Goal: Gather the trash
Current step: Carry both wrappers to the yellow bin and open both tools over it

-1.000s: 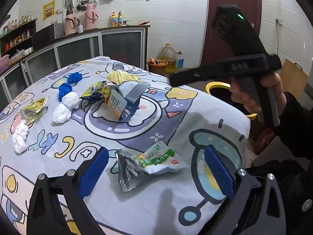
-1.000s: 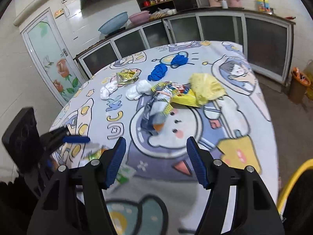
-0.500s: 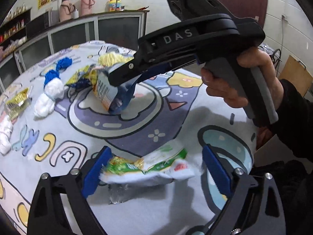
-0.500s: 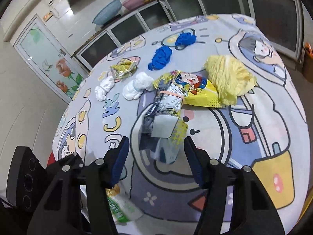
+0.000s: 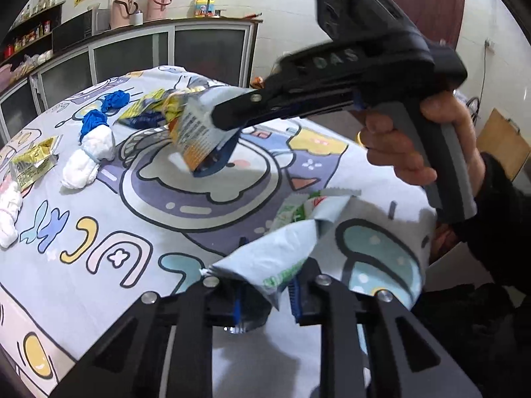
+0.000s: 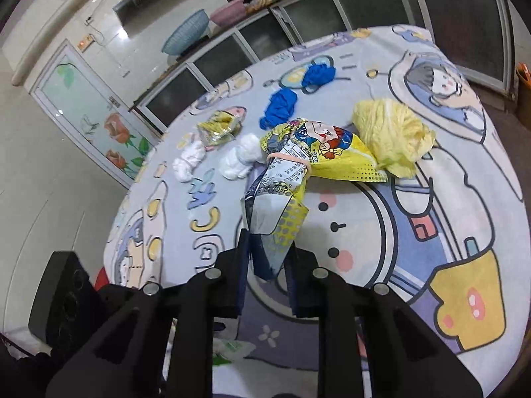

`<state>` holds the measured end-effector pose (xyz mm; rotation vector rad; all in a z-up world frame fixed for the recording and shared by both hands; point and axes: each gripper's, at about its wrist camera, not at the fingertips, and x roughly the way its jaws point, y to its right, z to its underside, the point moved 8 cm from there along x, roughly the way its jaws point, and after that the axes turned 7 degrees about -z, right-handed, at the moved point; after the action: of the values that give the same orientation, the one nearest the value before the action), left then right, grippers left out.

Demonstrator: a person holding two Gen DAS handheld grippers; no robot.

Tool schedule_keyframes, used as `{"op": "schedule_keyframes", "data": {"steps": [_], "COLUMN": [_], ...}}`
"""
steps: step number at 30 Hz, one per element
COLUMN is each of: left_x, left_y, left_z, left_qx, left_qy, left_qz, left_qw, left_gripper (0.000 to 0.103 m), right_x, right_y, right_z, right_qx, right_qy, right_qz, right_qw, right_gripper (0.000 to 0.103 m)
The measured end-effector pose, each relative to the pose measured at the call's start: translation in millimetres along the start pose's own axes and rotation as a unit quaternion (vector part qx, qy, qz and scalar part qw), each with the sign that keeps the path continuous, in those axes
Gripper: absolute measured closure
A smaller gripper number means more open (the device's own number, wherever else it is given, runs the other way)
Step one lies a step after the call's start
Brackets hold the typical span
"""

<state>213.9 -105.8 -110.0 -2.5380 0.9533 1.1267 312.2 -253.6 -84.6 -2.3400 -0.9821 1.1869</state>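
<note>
Trash lies on a round table under a cartoon tablecloth (image 5: pixel 99 232). My left gripper (image 5: pixel 265 298) is closing its jaws on a green-and-white wrapper (image 5: pixel 282 252); the blue pads pinch its crumpled near end and it stands up off the cloth. My right gripper (image 6: pixel 268 265) is closing on the near end of a yellow-and-silver snack bag (image 6: pixel 282 199), which sits between its pads. In the left wrist view the right gripper (image 5: pixel 225 139) reaches in from the right, held by a hand (image 5: pixel 415 142), with that snack bag (image 5: pixel 199 126) in its jaws.
A yellow crumpled ball (image 6: pixel 391 136), two blue wads (image 6: pixel 282 106), white wads (image 6: pixel 240 159) and a gold wrapper (image 6: pixel 219 127) lie further back on the table. Kitchen cabinets (image 5: pixel 132 53) stand behind. The table edge (image 5: pixel 424 232) falls off near the person's sleeve.
Both grippers went from wide open to closed. The left one came down around the green-and-white wrapper and pinched it. The right one moved in over the snack bag and gripped its near end.
</note>
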Motion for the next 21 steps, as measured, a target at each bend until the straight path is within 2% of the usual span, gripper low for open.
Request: {"op": "schedule_keyframes", "data": {"steps": [3,11,16,21], "left_x": [-13.5,-48.7,-72.3,-91.6], "left_y": [-4.2,-19.1,-36.5,-59.7], "left_z": [-0.9,3.9,8.9,14.6], "left_qx": [-0.017,-0.038,-0.053,-0.073], "left_qy": [0.011,0.037,0.052,0.062], "left_qz": [0.013,-0.001,-0.028,-0.055], "left_qw": [0.9997,0.9986,0.9968,0.9938], "left_gripper": [0.084,0.084,0.084,0.084], "right_x": [-12.6,-50.5,-78.5,-113.5], "right_y": [-5.8,-28.1,-36.2,-42.9], "right_z": [-1.4,2.6,6.8,13.6], "right_qx": [-0.007,-0.024,-0.037,-0.043], "right_qy": [0.009,0.033,0.053,0.073], "right_qz": [-0.004,-0.033,-0.032,-0.048], "right_qw": [1.0,0.999,0.997,0.995], "right_gripper": [0.084,0.084,0.084,0.084]}}
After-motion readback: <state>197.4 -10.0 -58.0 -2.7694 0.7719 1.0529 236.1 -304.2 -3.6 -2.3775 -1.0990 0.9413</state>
